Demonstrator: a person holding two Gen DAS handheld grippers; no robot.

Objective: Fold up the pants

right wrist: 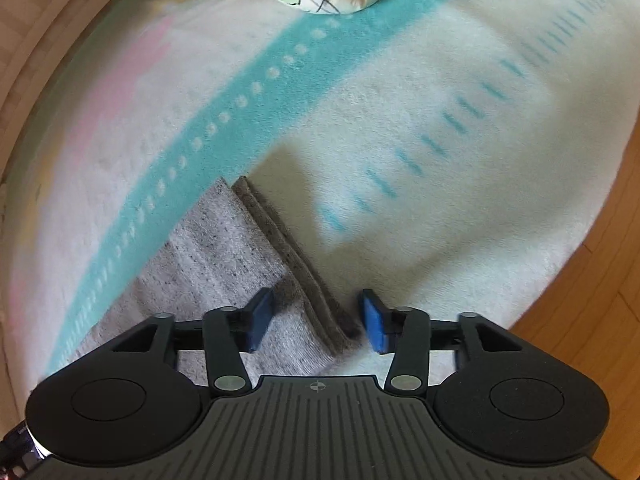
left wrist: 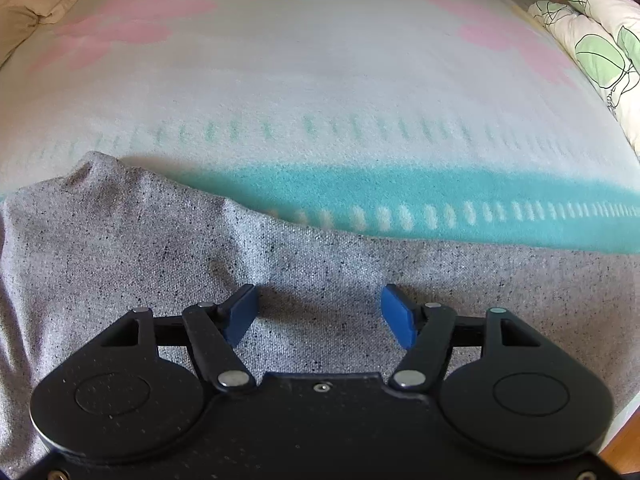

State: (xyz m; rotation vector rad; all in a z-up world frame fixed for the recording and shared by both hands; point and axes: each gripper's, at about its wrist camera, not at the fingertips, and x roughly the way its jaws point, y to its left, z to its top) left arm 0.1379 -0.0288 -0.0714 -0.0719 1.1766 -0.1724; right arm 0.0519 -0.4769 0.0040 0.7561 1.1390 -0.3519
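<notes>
Speckled grey knit pants [left wrist: 140,248] are lying on the pastel fleece blanket [left wrist: 320,80]. Left gripper [left wrist: 319,314] and right gripper [right wrist: 316,318] are hovering wide-jawed, gripping nothing.

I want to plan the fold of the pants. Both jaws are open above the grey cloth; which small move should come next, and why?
Probably lower the right gripper and close it on the darker cuff edge of the grey pants. Its jaws stand open astride that edge, pressing nothing. The left gripper is also open, over flat cloth, with no edge between its jaws.
</notes>
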